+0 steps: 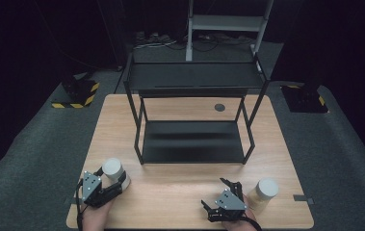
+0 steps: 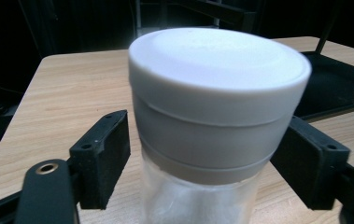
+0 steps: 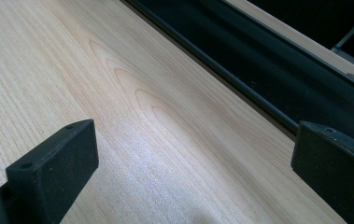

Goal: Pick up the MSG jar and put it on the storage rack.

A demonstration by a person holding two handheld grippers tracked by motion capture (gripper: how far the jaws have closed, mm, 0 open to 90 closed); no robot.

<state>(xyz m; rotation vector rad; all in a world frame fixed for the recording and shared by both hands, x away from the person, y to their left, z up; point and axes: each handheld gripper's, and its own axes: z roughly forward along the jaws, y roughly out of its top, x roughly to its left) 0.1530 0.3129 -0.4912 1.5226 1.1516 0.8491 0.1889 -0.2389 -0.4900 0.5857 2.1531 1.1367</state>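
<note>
- Left gripper [image 1: 115, 179] at 7 o'clock on the wooden table [image 1: 180, 192], jaws set either side of a white-capped clear jar [image 2: 216, 116], the far pad against the grey collar under the cap, the near pad touching or just off it; cannot tell which.
- Jar upright, standing on the table between the pads, seen in the high view [image 1: 114, 171] near the front left corner.
- Right gripper [image 1: 233, 185] at 5 o'clock, jaws spread wide over bare wood, nothing between them.
- Second white-capped jar [image 1: 264, 192] upright just beside the right gripper, toward 3 o'clock of it, apart from the jaws.
- Black two-tier metal rack [image 1: 193, 144] at the centre, toward 12 o'clock of both grippers, both tiers bare.
- Rack's lower edge [image 3: 240, 88] ahead of the right gripper's jaws.
</note>
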